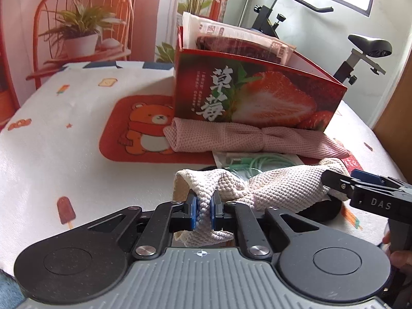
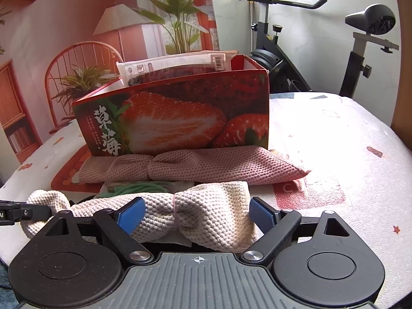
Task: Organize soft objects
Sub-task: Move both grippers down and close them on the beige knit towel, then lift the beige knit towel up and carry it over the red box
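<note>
Left gripper (image 1: 204,207) pinches cream cloth (image 1: 270,185); right gripper (image 2: 197,215) spread wide around it.

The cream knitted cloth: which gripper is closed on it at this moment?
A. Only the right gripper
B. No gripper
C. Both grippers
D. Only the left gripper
D: the left gripper pinches one end of the cream knitted cloth between its blue pads, while the right gripper stands wide around the other end, its pads apart.

Green cord (image 1: 260,160) half hidden under cream towel (image 1: 278,188).
</note>
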